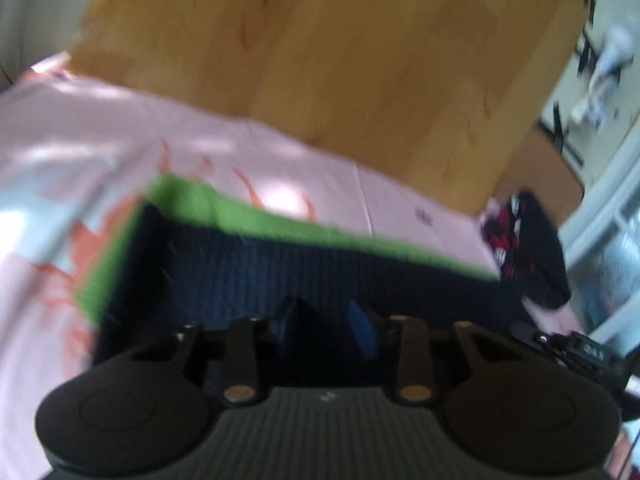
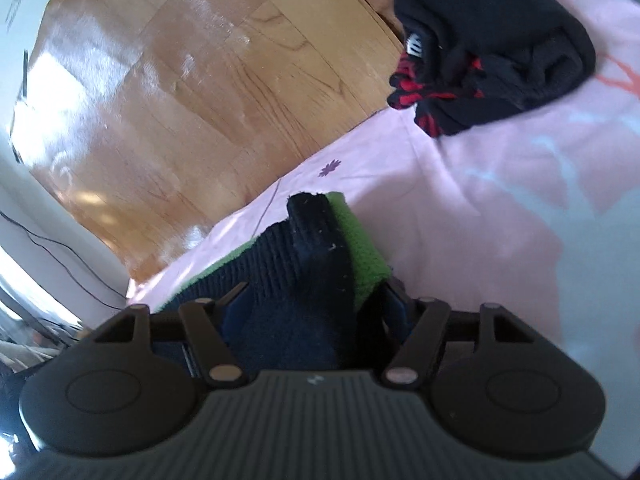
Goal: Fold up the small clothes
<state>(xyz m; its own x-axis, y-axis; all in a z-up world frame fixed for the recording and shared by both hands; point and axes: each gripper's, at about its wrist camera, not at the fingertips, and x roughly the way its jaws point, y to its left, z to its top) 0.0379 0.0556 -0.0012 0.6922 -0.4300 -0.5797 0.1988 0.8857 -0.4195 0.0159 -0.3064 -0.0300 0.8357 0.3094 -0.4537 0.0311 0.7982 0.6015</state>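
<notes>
On the pink patterned bedsheet, I see my right gripper clamped on the navy ribbed knit garment with green trim, my left gripper narrowly parted over its navy fabric, grip unclear.

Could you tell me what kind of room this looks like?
Probably a bedroom at home: a pink printed bedsheet carries the clothes, such as a black garment, above a wooden floor.
</notes>
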